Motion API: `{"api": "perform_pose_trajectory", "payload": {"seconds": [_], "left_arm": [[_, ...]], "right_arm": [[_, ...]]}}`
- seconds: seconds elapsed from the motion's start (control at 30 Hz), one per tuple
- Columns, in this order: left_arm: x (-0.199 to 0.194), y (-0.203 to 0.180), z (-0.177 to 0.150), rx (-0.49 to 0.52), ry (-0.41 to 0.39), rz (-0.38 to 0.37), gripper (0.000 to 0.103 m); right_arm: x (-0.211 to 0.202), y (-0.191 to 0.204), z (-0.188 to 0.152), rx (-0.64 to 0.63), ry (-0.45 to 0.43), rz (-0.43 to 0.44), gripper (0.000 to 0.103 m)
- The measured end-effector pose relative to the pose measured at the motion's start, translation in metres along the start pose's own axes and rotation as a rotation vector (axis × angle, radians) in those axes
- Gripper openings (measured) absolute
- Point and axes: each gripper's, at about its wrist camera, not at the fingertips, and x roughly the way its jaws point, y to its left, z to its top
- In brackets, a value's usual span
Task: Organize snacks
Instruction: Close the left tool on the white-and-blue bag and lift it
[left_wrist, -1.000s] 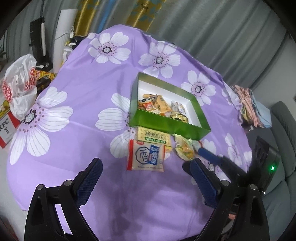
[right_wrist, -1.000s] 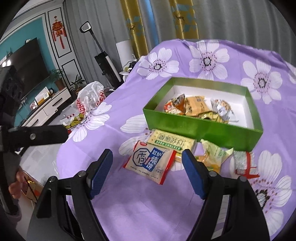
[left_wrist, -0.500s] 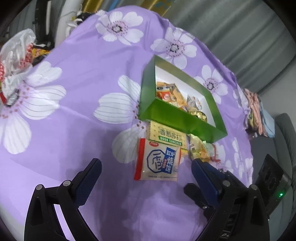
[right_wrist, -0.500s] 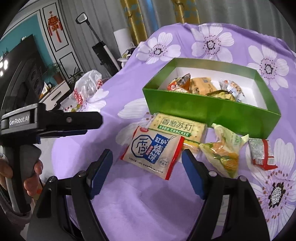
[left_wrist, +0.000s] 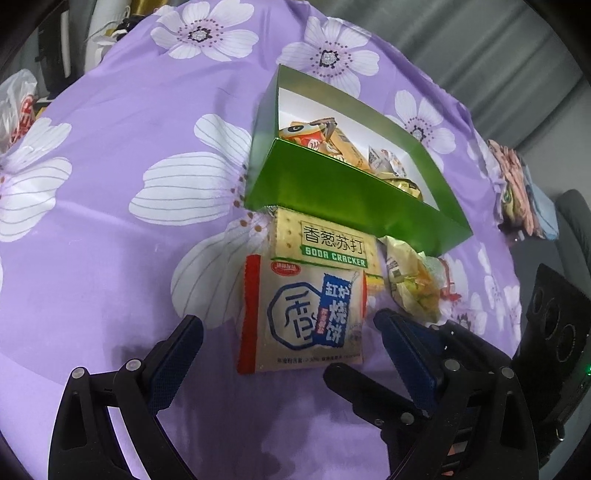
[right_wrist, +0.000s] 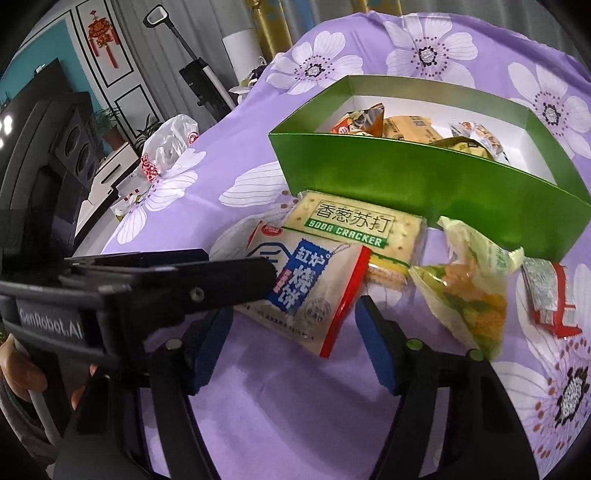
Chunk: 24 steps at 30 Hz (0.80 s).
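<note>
A white and blue biscuit packet with red ends (left_wrist: 301, 317) lies on the purple flowered cloth, just in front of a soda cracker packet (left_wrist: 325, 243). Behind them stands a green box (left_wrist: 354, 195) holding several snacks. My left gripper (left_wrist: 288, 332) is open, its fingers either side of the biscuit packet's near end. My right gripper (right_wrist: 295, 321) is open too, close to the same packet (right_wrist: 310, 291) from the other side. A yellow-green snack bag (right_wrist: 469, 291) and a red and silver wrapper (right_wrist: 546, 299) lie to the right.
The left gripper's black body (right_wrist: 122, 291) crosses the right wrist view and covers the packet's left part. A white plastic bag (right_wrist: 166, 147) sits at the table's far edge. Folded cloths (left_wrist: 517, 192) lie beyond the box. A TV cabinet (right_wrist: 103, 177) stands beyond the table.
Both grippers have moved forward and down toward the biscuit packet, which now lies between their fingers. The left gripper has come into the right wrist view. Both stayed open.
</note>
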Motion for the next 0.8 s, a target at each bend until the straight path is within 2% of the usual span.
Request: {"api": "perform_pose_trajectory", "payload": {"seconds": [0.13, 0.27, 0.43, 0.5, 0.67, 0.8], "left_arm": [[0.006, -0.002, 0.002, 0.014, 0.001, 0.029, 0.096], [0.013, -0.003, 0.002, 0.016, 0.017, 0.035, 0.077], [0.014, -0.003, -0.001, 0.021, 0.005, 0.094, 0.06], [0.014, -0.004, -0.002, 0.02, 0.003, 0.094, 0.058], [0.015, -0.014, -0.005, 0.058, -0.002, 0.119, 0.055], [0.008, -0.014, -0.006, 0.04, 0.001, 0.081, 0.054]], "right_arm": [[0.008, 0.0, 0.002, 0.0, 0.008, -0.002, 0.062], [0.014, -0.002, 0.003, 0.001, 0.027, -0.013, 0.052], [0.018, -0.001, 0.002, -0.011, 0.035, 0.008, 0.046], [0.021, 0.001, 0.002, -0.014, 0.037, 0.046, 0.035], [0.019, 0.01, -0.001, -0.035, 0.019, 0.036, 0.032], [0.009, 0.009, -0.004, -0.025, 0.002, 0.038, 0.026]]}}
